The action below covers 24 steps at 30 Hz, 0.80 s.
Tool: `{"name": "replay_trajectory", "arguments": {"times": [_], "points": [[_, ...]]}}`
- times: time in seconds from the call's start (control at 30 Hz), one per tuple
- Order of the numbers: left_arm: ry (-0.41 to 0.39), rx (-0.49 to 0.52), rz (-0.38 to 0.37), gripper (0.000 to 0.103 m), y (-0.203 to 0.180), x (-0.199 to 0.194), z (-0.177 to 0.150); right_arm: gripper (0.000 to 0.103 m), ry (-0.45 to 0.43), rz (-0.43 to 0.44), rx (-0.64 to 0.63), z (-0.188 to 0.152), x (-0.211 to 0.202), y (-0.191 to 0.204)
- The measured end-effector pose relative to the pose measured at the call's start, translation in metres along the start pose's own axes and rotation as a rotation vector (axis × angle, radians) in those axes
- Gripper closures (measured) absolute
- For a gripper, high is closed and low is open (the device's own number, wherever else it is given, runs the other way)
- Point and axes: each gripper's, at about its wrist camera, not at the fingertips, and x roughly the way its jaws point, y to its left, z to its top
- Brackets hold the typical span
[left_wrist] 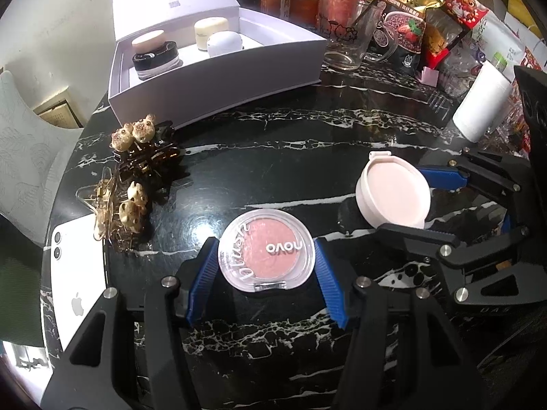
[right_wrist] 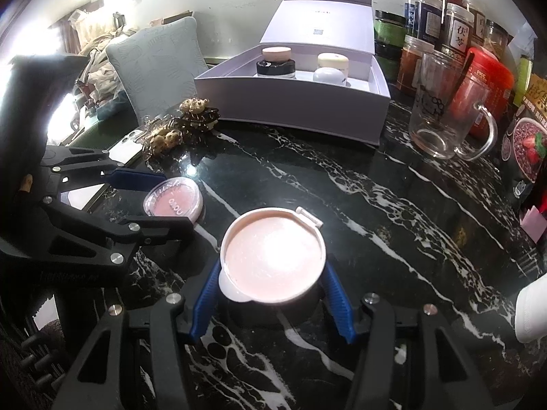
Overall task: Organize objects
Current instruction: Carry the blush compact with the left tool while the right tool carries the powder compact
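Observation:
A round clear blush compact (left_wrist: 266,251) with pink powder lies on the black marble table (left_wrist: 307,157). My left gripper (left_wrist: 266,249) is shut on it, one blue pad pressing each side. To its right a round pale pink case (left_wrist: 393,193) with a white rim sits tilted in my right gripper (left_wrist: 405,201). The right wrist view shows the same pink case (right_wrist: 271,256) between the blue pads of my right gripper (right_wrist: 272,268), shut on it. The blush compact (right_wrist: 174,198) and my left gripper (right_wrist: 171,203) are at the left there.
An open white box (left_wrist: 218,89) holding several cosmetic jars stands at the back left. Hair clips with bear charms (left_wrist: 136,171) and a white phone (left_wrist: 78,273) lie at the left edge. A glass mug (right_wrist: 441,109), jars, snack packets and a white cylinder (left_wrist: 482,102) crowd the back right.

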Motion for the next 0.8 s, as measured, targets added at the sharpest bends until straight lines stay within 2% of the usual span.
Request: {"name": "replay_trajectory", "arguments": {"times": [0.4, 0.8], "points": [[-0.044, -0.001, 0.008, 0.049, 0.002, -0.016, 0.013, 0.044, -0.025, 0.005, -0.026, 0.009, -0.01, 0.004], [-0.082, -0.024, 0.022, 0.049, 0.011, -0.031, 0.031, 0.044, -0.056, -0.028, -0.098, 0.037, -0.021, 0.004]]}}
